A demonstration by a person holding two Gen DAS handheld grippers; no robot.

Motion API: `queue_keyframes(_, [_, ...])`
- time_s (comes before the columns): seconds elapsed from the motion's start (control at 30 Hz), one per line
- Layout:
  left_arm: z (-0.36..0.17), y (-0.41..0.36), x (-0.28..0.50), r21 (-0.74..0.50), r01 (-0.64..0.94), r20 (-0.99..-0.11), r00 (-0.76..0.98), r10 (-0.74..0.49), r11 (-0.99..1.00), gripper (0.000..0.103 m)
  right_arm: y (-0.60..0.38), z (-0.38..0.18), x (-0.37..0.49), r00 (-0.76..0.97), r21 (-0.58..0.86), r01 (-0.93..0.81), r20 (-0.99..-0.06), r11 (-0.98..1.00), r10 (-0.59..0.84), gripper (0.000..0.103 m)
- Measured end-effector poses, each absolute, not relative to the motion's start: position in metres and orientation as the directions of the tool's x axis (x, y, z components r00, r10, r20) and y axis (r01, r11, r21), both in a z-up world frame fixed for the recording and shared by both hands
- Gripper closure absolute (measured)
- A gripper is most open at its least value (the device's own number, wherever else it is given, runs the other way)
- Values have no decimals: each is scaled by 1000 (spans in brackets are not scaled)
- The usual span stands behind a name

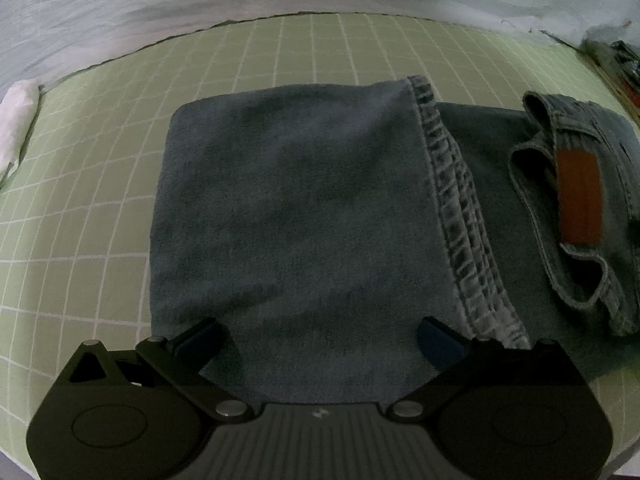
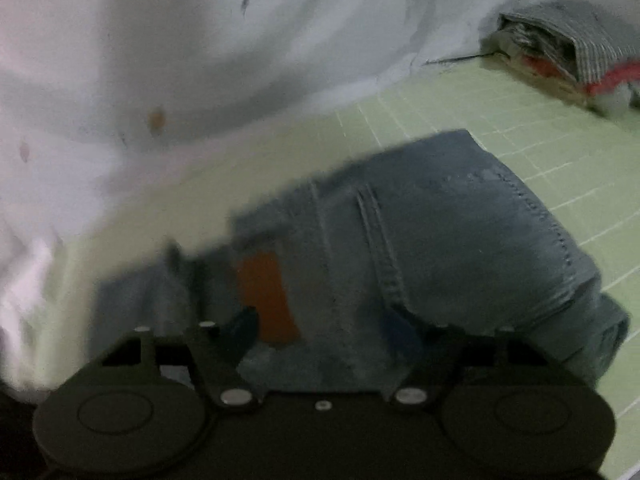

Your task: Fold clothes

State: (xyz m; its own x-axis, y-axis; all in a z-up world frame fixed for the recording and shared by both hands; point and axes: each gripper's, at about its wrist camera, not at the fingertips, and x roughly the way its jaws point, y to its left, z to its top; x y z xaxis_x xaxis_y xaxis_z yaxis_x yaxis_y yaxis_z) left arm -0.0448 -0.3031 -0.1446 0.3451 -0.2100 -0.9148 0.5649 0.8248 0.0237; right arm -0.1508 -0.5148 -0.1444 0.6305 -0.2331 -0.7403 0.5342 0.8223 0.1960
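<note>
Folded jeans (image 1: 296,208) amid bare mat (image 1: 92,152)

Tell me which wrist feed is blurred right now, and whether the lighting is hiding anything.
Left wrist view: sharp, the jeans hem stitching and the green grid mat lines read clearly, though the grid bows from fisheye distortion. Right wrist view: motion-smeared, worst around the orange patch and the white sheet. Both views are dim; the dark fingers show little detail.

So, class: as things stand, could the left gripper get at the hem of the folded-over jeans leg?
Probably yes. The left gripper is open above the jeans, and the hem lies exposed on top just to its right, with nothing covering it.
</note>
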Motion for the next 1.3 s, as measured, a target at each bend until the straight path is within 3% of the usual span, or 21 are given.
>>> queue_keyframes(0.07, [-144, -303, -45, 26, 563, -915, 347, -207, 826, 0, -495, -158, -146, 590, 57, 477, -761, 877, -271, 27])
queue_keyframes(0.17, [-144, -305, -44, 31, 556, -917, 347, -198, 831, 0, -478, -162, -148, 584, -28, 460, -743, 887, -326, 25])
queue_keyframes(0.3, [-144, -307, -44, 36, 547, -919, 346, -187, 836, 0, -498, -150, -157, 590, 43, 488, -752, 872, -293, 14])
queue_keyframes(0.43, [-144, -310, -44, 43, 539, -922, 347, -175, 841, 0, -529, -131, -195, 633, 142, 625, -668, 767, -392, 2])
queue_keyframes(0.67, [-142, -315, -46, 78, 517, -922, 362, -136, 852, 0, -595, -151, -241, 534, 186, 781, -694, 596, -483, 2])
queue_keyframes(1.1, [-138, -327, -62, 195, 479, -897, 440, -42, 856, 0, -635, -177, -250, 686, 421, 674, -662, 607, -302, 1])
queue_keyframes(1.17, [-139, -327, -61, 201, 471, -894, 446, -36, 859, 0, -642, -176, -244, 692, 438, 666, -665, 604, -280, 9])
queue_keyframes(1.2, [-140, -327, -61, 202, 464, -894, 448, -32, 863, 0, -646, -175, -240, 695, 447, 662, -667, 601, -269, 18])
queue_keyframes(1.3, [-139, -325, -62, 198, 445, -892, 451, -27, 874, 0, -657, -176, -239, 710, 515, 653, -672, 555, -210, 64])
